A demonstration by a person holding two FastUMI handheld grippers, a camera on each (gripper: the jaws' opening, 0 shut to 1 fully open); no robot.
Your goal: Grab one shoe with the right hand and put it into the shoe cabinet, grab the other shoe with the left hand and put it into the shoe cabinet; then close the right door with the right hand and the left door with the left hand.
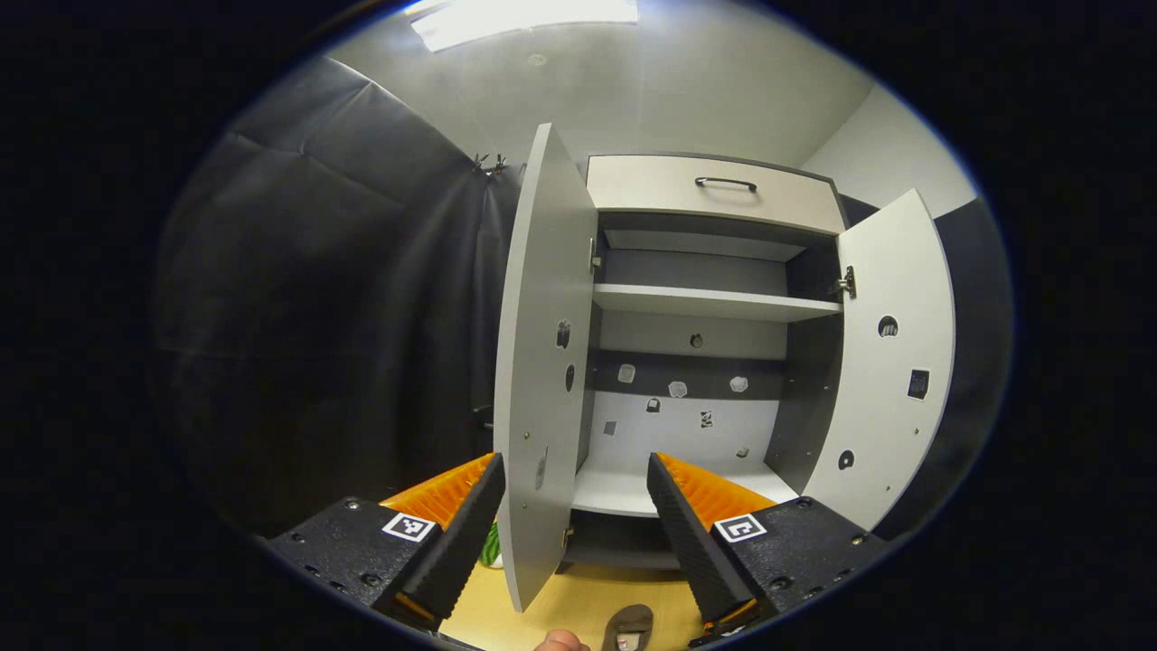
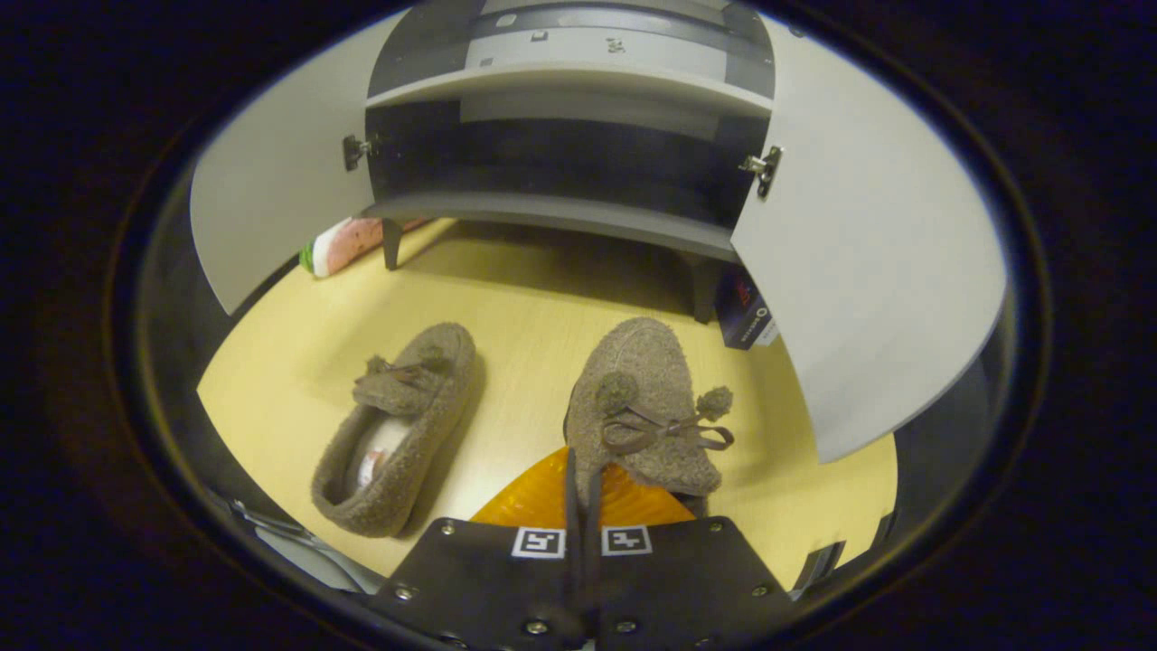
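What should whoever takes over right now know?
Right hand-held gripper: fingers together on the near edge of the right shoe, apparently gripping it; the shoe looks to be on the floor.
Left hand-held gripper: open, holding nothing, facing the cabinet.
Left shoe: on the floor.
Both doors open, no shoe seen inside.
Left: stow both shoes, close the right door, then the left door.

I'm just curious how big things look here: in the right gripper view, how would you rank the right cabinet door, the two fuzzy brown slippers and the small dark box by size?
1. White right cabinet door.
2. Two fuzzy brown slippers: alike, unranked.
3. Small dark box, partly hidden.
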